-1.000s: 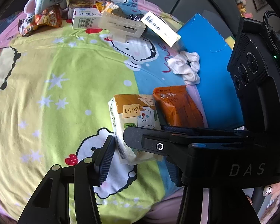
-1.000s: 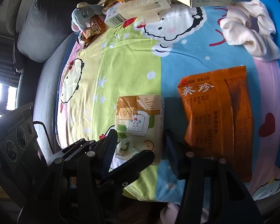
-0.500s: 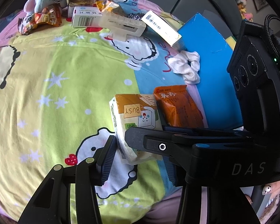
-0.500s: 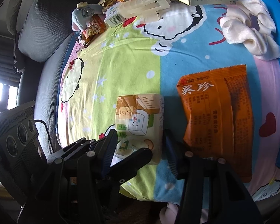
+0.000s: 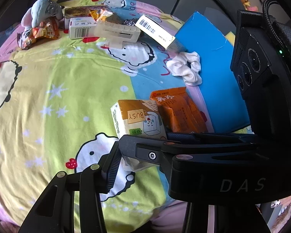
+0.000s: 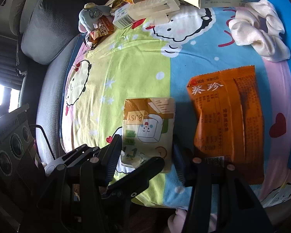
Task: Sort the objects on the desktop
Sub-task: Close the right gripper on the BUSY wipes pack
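Pinching the near end of the tissue pack [image 6: 147, 120], the right tool [image 6: 146, 149] had its two ribbed pads set against the pack's long sides, one on each, with the jaws held only as wide as the pack itself. The left tool [image 5: 138, 162] came in from the other side at the same end, and its jaws had just been closing with the pack between them. In the left wrist view its near pad [image 5: 111, 166] touched the crumpled lower corner of the pack. The far pad was hidden behind the right tool's black frame, so the grip on that side was probably made but could not be seen. The pack lay flat on the cartoon-print cloth [image 5: 58, 97], its "BUSY" label facing up, straddling the line where the green stripe met the blue. Just beside it, apart by a narrow strip of cloth, lay an orange snack packet [image 6: 227, 120], its near end under the right tool's outer finger. Farther off, a white scrunchie [image 5: 186, 68] rested at the edge of a blue board [image 5: 207, 62], and a grey plush toy [image 5: 42, 9] sat with boxes at the far end.
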